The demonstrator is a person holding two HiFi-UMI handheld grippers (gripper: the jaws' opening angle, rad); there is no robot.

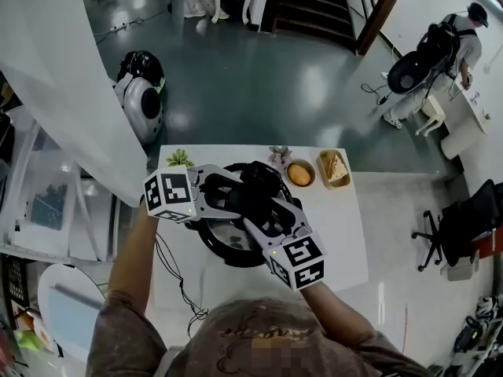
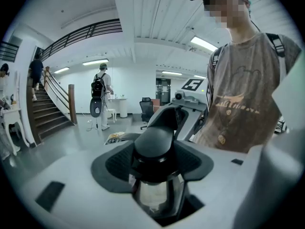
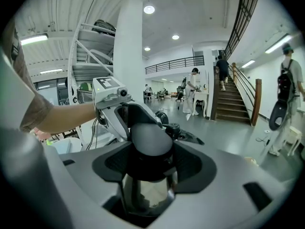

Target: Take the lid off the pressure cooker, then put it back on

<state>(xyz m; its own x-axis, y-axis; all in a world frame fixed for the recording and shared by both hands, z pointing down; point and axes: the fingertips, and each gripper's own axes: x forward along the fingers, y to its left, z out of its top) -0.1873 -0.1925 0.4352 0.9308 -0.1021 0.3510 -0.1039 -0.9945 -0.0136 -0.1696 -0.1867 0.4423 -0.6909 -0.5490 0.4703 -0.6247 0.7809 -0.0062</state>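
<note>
Pressure cooker (image 1: 209, 239) stands mid-table (image 1: 338, 234), just before a bowl (image 1: 299, 173) of food, caught between the two tools. The left hand-held gripper (image 2: 152, 163) is clamped on its left side handle (image 2: 152, 147). The right hand-held gripper (image 3: 150, 163) is clamped on the opposite right side handle (image 3: 151, 140), so the two face each other across the pot. The lid (image 1: 236, 240) seems seated, though the tools hide most of it.
</note>
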